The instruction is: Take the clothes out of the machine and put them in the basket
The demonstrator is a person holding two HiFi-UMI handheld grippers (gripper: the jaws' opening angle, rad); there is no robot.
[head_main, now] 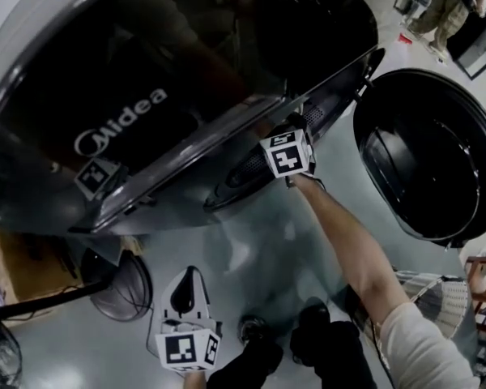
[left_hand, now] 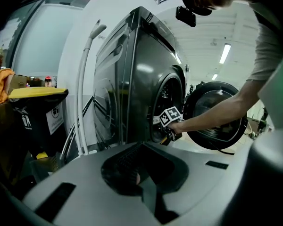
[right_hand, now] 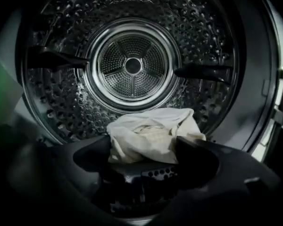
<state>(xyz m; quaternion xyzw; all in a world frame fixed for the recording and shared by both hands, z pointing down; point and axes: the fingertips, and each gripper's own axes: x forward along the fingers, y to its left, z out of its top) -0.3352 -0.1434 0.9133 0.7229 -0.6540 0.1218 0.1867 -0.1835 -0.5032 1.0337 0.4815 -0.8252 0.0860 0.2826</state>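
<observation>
The white cloth [right_hand: 153, 138] lies bunched at the near bottom of the drum [right_hand: 61, 93]. The right tool [right_hand: 144, 150] reaches in, jaws spread wide either side of the heap without pinching, probably to take a thick fold. The door [head_main: 425, 156] hangs open to the right, clear of the arm. The left tool [head_main: 186, 290] hangs low outside, jaws together, empty.

Dim fisheye views, heavy edge vignetting, bright ceiling lights [left_hand: 225, 53], sheen on the floor [head_main: 259, 250].
</observation>
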